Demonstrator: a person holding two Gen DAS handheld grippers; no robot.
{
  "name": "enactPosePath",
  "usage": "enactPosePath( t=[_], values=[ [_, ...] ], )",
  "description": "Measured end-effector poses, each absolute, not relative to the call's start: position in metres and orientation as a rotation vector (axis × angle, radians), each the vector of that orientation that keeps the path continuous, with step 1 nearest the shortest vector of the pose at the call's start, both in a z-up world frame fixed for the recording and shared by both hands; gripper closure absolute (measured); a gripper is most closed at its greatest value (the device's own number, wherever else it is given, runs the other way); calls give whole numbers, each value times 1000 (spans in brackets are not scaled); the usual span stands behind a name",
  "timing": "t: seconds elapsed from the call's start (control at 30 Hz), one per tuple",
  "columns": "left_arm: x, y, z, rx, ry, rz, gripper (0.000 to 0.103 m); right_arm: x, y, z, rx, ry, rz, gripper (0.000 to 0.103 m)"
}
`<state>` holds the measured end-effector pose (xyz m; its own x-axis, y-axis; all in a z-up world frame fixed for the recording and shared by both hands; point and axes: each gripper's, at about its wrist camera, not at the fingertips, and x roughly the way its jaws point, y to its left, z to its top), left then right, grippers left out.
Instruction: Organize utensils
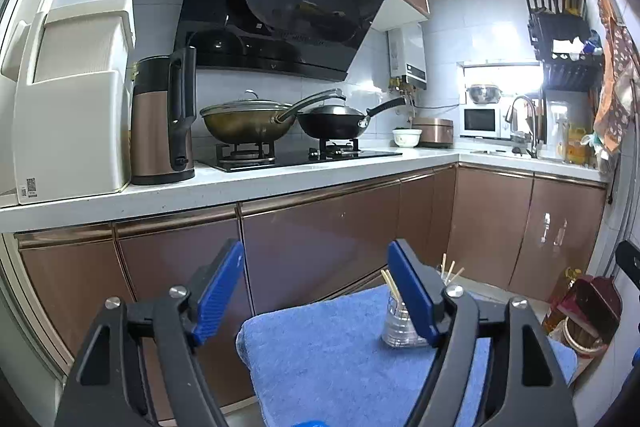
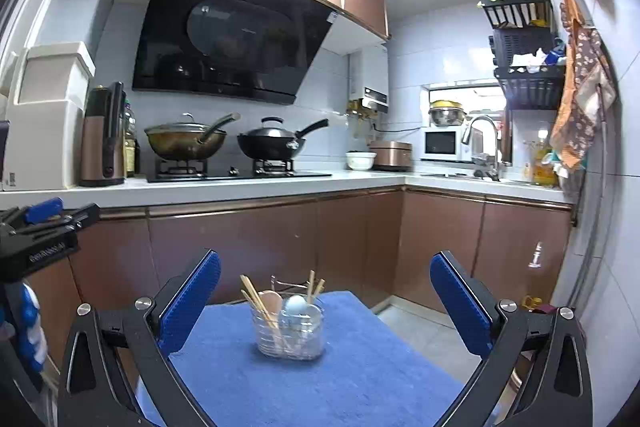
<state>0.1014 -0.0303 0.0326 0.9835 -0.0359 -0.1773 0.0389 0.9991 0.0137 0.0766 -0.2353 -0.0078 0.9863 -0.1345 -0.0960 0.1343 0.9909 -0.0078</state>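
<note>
Both the left gripper [image 1: 316,291] and the right gripper [image 2: 326,303] gape empty; the glass holder [image 2: 289,333] mid-cloth [image 2: 360,379] perhaps holds spoons, half hidden behind a left finger [image 1: 414,297].

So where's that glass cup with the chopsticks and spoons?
In the right wrist view the glass cup stands near the middle of the blue cloth, in front of the brown cabinet doors. In the left wrist view it is partly hidden behind one blue finger.

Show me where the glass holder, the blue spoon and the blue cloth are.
glass holder [image 2: 290,339], right wrist view, front wall.
blue spoon [image 2: 295,305], right wrist view, its bowl.
blue cloth [image 2: 360,379], right wrist view, bare part.
</note>
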Motion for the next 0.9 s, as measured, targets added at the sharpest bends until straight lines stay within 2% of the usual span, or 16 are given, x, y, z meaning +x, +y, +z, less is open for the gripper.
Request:
enactPosePath(
  t=[0.9],
  values=[
    [95, -29, 16, 8, 175, -77, 29, 68, -260, -20, -19, 120, -241, 0]
  ],
)
